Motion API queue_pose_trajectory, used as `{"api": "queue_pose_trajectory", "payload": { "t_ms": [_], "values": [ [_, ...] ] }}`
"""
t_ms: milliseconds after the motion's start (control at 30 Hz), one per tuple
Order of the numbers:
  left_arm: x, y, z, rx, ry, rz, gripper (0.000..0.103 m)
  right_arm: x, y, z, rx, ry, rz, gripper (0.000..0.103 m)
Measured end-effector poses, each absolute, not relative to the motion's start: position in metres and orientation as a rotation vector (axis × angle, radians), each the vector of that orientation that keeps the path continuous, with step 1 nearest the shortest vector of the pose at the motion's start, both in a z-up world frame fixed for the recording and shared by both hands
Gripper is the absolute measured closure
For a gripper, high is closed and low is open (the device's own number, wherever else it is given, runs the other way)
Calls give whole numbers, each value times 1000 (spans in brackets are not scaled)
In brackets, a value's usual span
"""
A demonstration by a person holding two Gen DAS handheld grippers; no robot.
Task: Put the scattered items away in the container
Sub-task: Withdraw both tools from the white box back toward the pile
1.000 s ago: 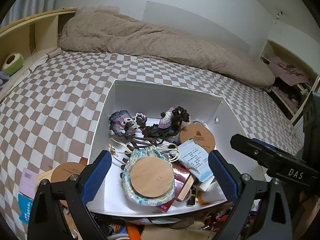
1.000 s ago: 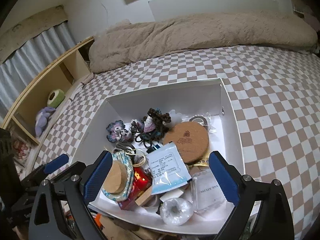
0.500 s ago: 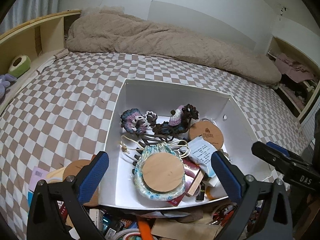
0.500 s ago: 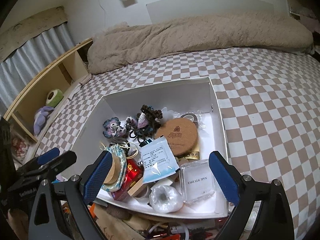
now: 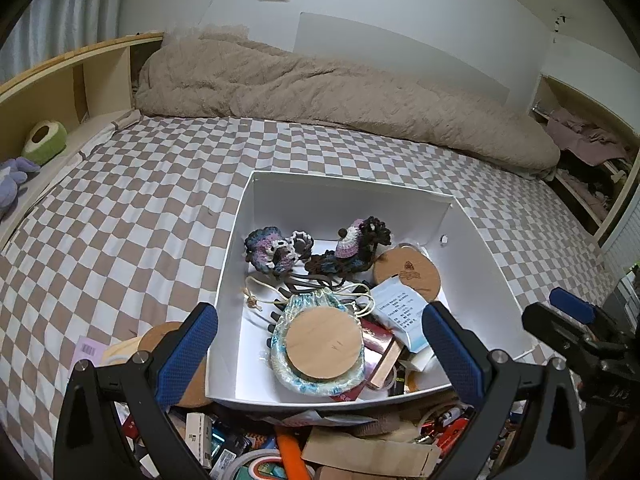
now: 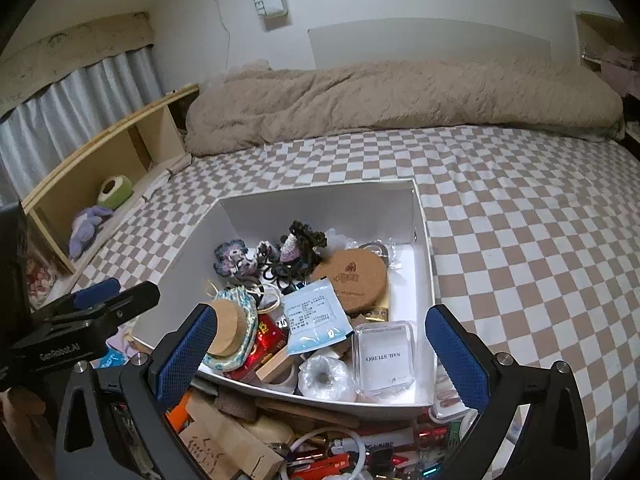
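A big bed with a brown and white checked sheet [image 5: 132, 216] fills the room, and a fluffy tan blanket [image 5: 328, 92] lies along its far side. A white box [image 5: 476, 264] sits on the sheet, near the close edge of the bed. Inside the box are two crochet toys [image 5: 276, 250] at the far end, a round cork mat [image 6: 352, 280] on the right, a white paper packet [image 6: 316, 316], a clear case with a label [image 6: 382, 356] in the near right corner, and a round wooden lid [image 5: 324, 344] on a blue and white pouch at the near left. A pile of loose things [image 6: 320, 444] still lies on the bed just in front of the box's near wall. The left gripper [image 5: 318, 354] hangs over the near part of the box with its blue fingers [image 5: 188, 354] wide apart and nothing between them. The right gripper [image 6: 320, 354] hangs over the near edge of the box too, further right; its jaws are opening wide and hold nothing.
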State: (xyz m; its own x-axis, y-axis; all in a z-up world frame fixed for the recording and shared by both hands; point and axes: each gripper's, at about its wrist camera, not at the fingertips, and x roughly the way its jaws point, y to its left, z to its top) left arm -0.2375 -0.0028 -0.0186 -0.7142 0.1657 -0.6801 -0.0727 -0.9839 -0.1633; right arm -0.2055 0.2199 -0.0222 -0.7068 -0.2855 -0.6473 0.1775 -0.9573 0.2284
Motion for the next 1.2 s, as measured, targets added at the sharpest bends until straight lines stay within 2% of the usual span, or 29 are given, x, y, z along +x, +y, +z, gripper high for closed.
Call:
{"api": "queue_pose_trajectory", "payload": {
  "t_ms": [1200],
  "values": [
    [-182,-15,20,-967,-156,2848,0,-137,230,14,922,-210,-2655,0]
  ]
}}
